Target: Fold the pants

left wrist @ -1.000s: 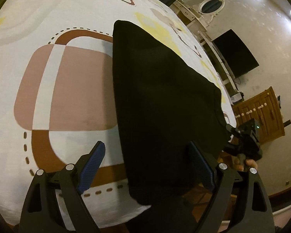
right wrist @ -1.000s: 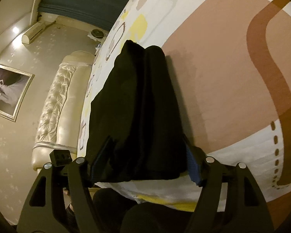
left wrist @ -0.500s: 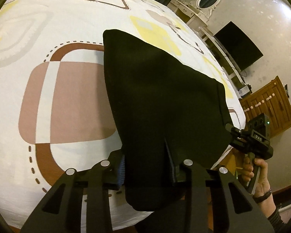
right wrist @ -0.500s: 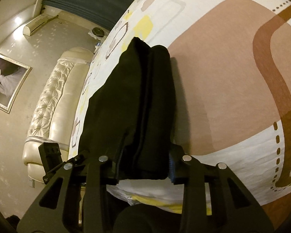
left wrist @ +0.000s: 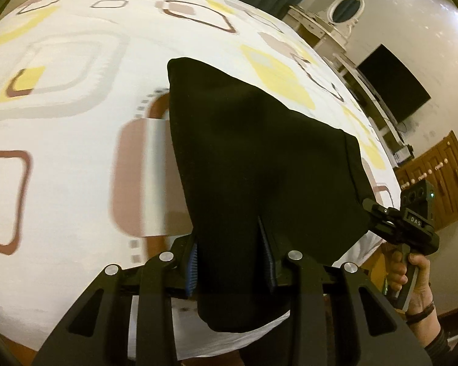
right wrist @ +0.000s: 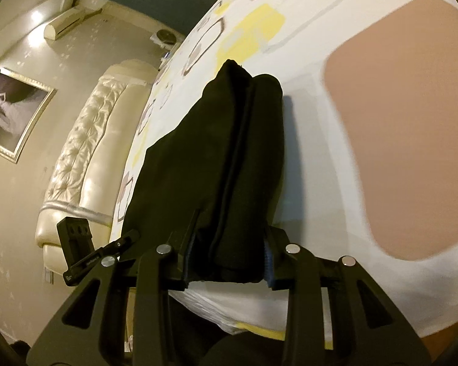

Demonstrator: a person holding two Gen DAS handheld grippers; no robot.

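Observation:
Black pants (left wrist: 253,158) lie folded on a patterned bed sheet (left wrist: 76,122), their near end lifted off it. My left gripper (left wrist: 230,262) is shut on the near edge of the cloth, which bunches between its blue pads. In the right wrist view the pants (right wrist: 223,158) show as stacked dark layers, and my right gripper (right wrist: 227,259) is shut on their other near corner. The right gripper (left wrist: 403,225) also appears at the right of the left wrist view, held by a hand (left wrist: 418,277). The left gripper (right wrist: 88,253) shows at the lower left of the right wrist view.
The bed sheet (right wrist: 381,122) bears brown, yellow and grey shapes. A cream tufted headboard (right wrist: 85,152) and a framed picture (right wrist: 12,106) stand to the left. A dark TV (left wrist: 390,82), white dresser (left wrist: 329,30) and wooden cabinet (left wrist: 436,174) line the wall right.
Both grippers went from open around the pants' near edge to shut on it. Both then lifted the cloth and moved forward over the bed.

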